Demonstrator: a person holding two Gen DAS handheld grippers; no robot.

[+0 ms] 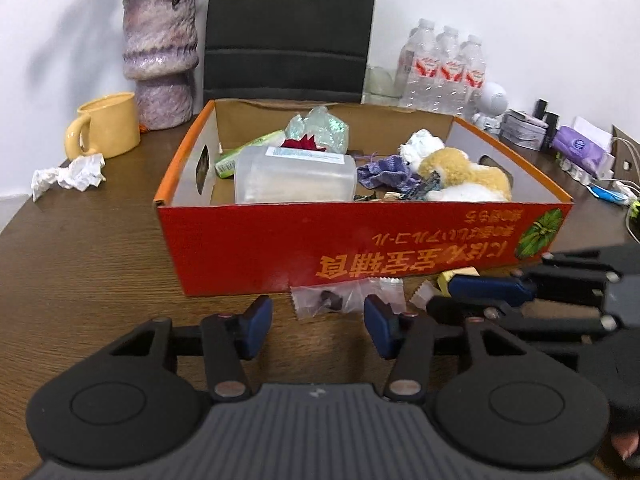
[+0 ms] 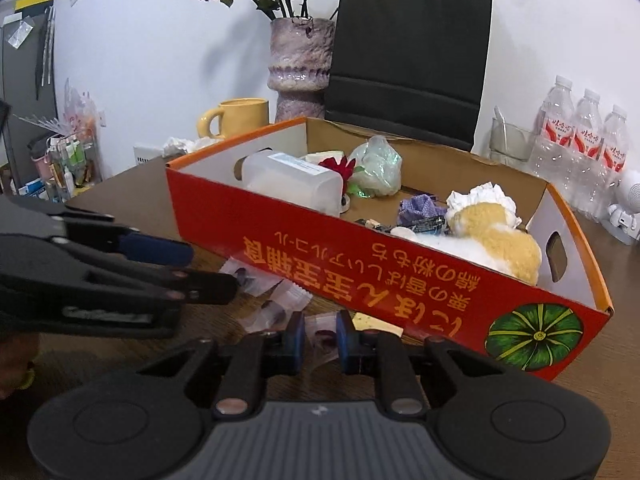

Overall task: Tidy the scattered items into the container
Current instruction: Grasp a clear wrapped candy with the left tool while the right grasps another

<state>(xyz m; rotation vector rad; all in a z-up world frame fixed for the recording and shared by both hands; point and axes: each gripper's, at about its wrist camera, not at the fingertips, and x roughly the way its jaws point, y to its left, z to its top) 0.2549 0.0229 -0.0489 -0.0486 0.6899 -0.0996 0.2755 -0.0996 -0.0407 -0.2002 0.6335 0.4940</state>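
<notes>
Two grippers over table (image 1: 80, 248): left gripper (image 1: 318, 322) jaws apart, sachet (image 1: 324, 300) between tips; right gripper (image 2: 319, 336) jaws narrowed around another sachet (image 2: 322, 334), grip uncertain. Box (image 1: 360, 240) just beyond, holding tub (image 1: 296, 174), plush (image 1: 460, 172).

A dark wood-grain table (image 1: 80, 264) carries everything here. A red cardboard box (image 1: 360, 248) with orange rims sits at its middle. Just in front of the box's near wall lie small clear candy wrappers (image 1: 328, 300) and a pale yellow block (image 1: 456, 276). Toward the far left stand a yellow mug (image 1: 106, 126) and a mottled purple vase (image 1: 162, 56), with crumpled white paper (image 1: 68, 176) near the mug. On the far right are shrink-wrapped water bottles (image 1: 444, 68), a small white robot figure (image 1: 494, 102) and a purple tissue pack (image 1: 580, 150).
</notes>
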